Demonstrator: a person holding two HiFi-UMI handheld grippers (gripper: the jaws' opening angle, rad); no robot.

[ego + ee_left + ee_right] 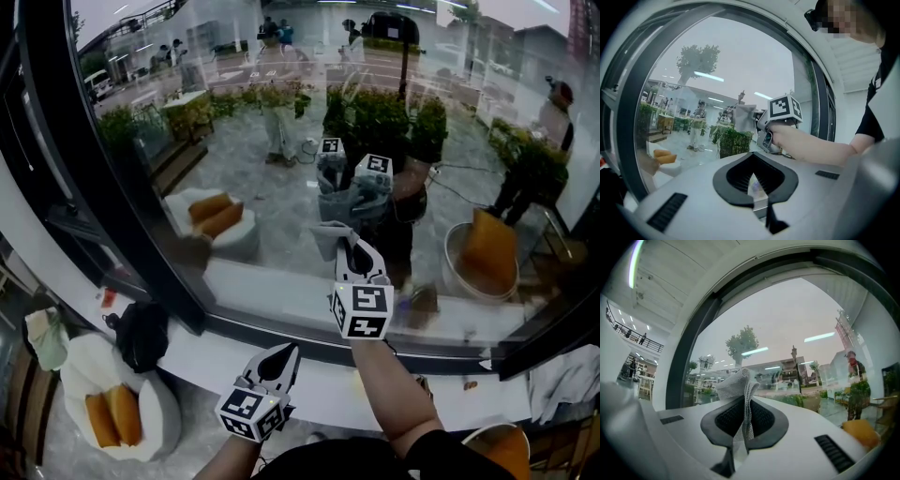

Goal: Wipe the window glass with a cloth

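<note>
Nearest me, below the window glass [234,159]: left gripper [284,359] hangs low over the white sill [202,349], jaws together, nothing between them. Idle, well short of the glass.

Higher, up at the glass: right gripper [345,246], jaws clamped on the cloth [330,234]. Its own view shows a thin fold pinched between the pads [765,422], with the rest standing as a loose tuft beyond the tips. The tuft sits against the lower part of the glass or just off it; contact cannot be confirmed.

Risks, my judgement:
- Thin pinch. Drag along the glass could tug the fold free, and the cloth would drop to the sill.
- Small tuft. If it flattens under pressure, the hard jaw tips meet the glass: scratch or knock.
- Narrow contact patch: streaks, missed bands.
- Dark frame [103,187] left of the glass: a wide sweep could snag there.
</note>
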